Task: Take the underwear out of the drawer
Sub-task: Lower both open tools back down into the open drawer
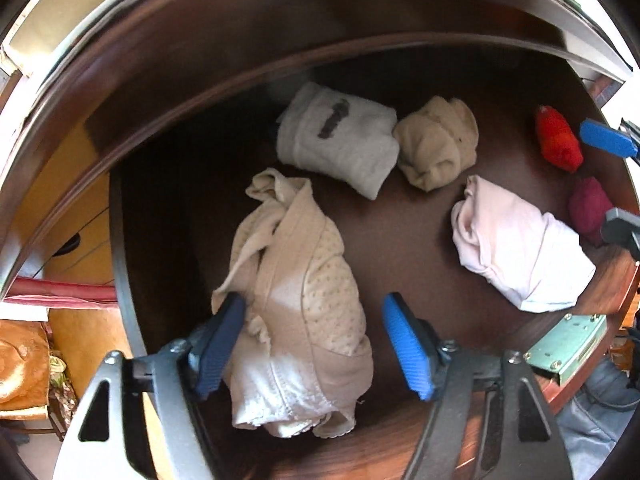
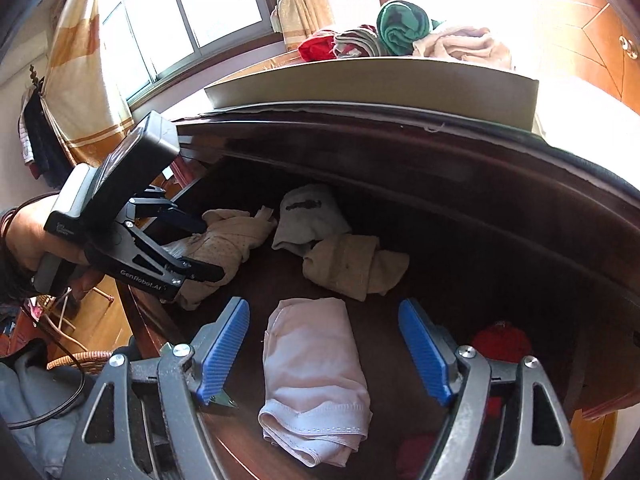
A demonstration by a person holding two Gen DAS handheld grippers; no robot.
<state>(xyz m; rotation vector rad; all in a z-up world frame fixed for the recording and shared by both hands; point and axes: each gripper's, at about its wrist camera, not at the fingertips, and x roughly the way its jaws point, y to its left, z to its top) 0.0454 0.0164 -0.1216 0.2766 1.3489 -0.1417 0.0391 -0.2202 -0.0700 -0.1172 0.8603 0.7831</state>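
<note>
The open drawer [image 1: 404, 240] holds several bundles of underwear on its dark wooden bottom. A beige dotted pair [image 1: 304, 300] lies crumpled between the fingers of my left gripper [image 1: 316, 346], which points steeply down and is open. Its left pad touches the cloth's edge and its right pad stands clear. The right wrist view shows the same left gripper [image 2: 204, 244] astride that beige pair [image 2: 224, 240]. My right gripper [image 2: 324, 352] hangs open above a folded pale pink pair [image 2: 316, 380], without touching it.
A white roll with a grey mark [image 1: 340, 140], a tan bundle [image 1: 438, 144], a red bundle [image 1: 558, 140] and a maroon one [image 1: 590, 208] also lie in the drawer. The dresser top overhangs the back and carries a flat box [image 2: 360, 84] with rolled clothes [image 2: 400, 28].
</note>
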